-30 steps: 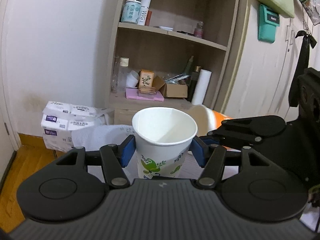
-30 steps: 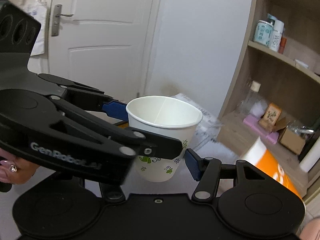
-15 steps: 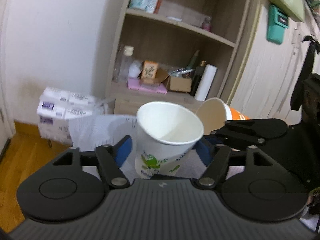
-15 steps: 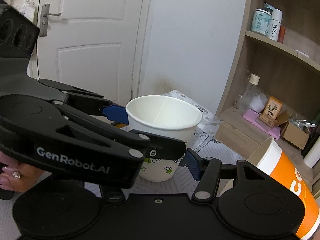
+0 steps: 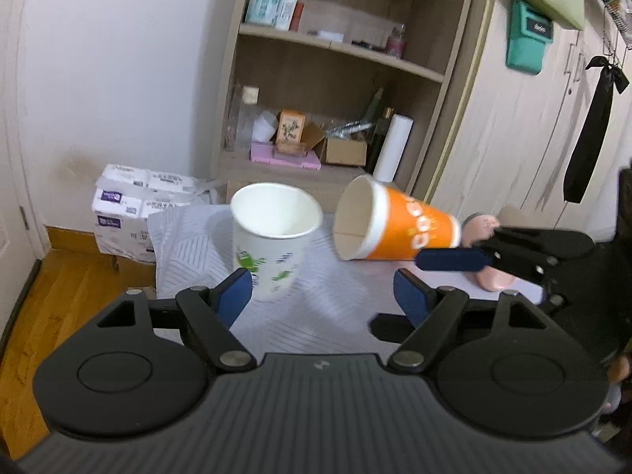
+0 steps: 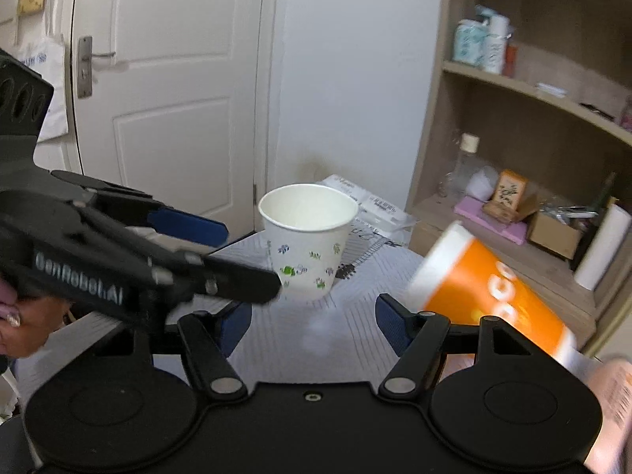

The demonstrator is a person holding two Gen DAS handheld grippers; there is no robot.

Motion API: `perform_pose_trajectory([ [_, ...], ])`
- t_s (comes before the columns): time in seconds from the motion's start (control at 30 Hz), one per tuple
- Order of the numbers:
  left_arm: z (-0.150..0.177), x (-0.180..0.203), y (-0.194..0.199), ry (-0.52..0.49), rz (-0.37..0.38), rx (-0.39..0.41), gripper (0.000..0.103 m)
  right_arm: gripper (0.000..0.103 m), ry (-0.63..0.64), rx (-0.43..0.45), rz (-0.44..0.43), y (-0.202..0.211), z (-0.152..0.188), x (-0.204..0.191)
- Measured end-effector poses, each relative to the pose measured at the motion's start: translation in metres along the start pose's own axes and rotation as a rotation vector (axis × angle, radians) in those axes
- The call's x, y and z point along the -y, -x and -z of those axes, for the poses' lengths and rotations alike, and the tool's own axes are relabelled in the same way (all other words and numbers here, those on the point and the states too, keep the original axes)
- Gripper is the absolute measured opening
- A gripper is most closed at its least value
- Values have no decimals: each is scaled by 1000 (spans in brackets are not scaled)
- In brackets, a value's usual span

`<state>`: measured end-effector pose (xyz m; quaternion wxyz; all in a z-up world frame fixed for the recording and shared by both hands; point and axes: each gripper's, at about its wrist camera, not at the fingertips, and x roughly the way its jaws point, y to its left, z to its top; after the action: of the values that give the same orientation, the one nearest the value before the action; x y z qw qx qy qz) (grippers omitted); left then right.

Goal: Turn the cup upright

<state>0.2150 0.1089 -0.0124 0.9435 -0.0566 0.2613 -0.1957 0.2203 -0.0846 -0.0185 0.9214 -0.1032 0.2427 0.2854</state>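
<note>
A white paper cup with green leaf print (image 5: 272, 245) stands upright on the striped cloth; it also shows in the right wrist view (image 6: 308, 245). An orange cup (image 5: 395, 225) lies on its side to its right, mouth facing left, also seen in the right wrist view (image 6: 486, 296). A bare hand (image 5: 484, 237) touches its base. My left gripper (image 5: 322, 296) is open and empty, just in front of the white cup. My right gripper (image 6: 312, 320) is open and empty, behind both cups; it appears in the left wrist view (image 5: 454, 260) near the orange cup.
The table carries a grey striped cloth (image 5: 335, 308). A wooden shelf unit (image 5: 343, 79) with bottles and boxes stands behind. Tissue packs (image 5: 138, 201) lie on the floor at left. A white door (image 6: 158, 91) is at the left.
My left gripper let go of the white cup and drew back, jaws opened. The right gripper also pulled back. The orange cup came into view, lying on its side with a hand at it.
</note>
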Motion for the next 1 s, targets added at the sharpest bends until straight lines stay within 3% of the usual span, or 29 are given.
perform_pose_trajectory([
  [0.2,9,43,44,-36,-60,41,78,75,-53,15,82,68,19,-7],
  [0.57,30,94,98,-97,-167,108,78,75,-151,130,223,166,52,-14],
  [0.73,42,109,115,-96,-217,134,78,79,-212,151,300,190,71,-21],
  [0.9,51,124,128,-110,-211,138,79,80,-271,157,334,202,89,-27],
  [1.0,56,131,130,-125,-227,144,85,80,-277,159,384,209,95,-30],
])
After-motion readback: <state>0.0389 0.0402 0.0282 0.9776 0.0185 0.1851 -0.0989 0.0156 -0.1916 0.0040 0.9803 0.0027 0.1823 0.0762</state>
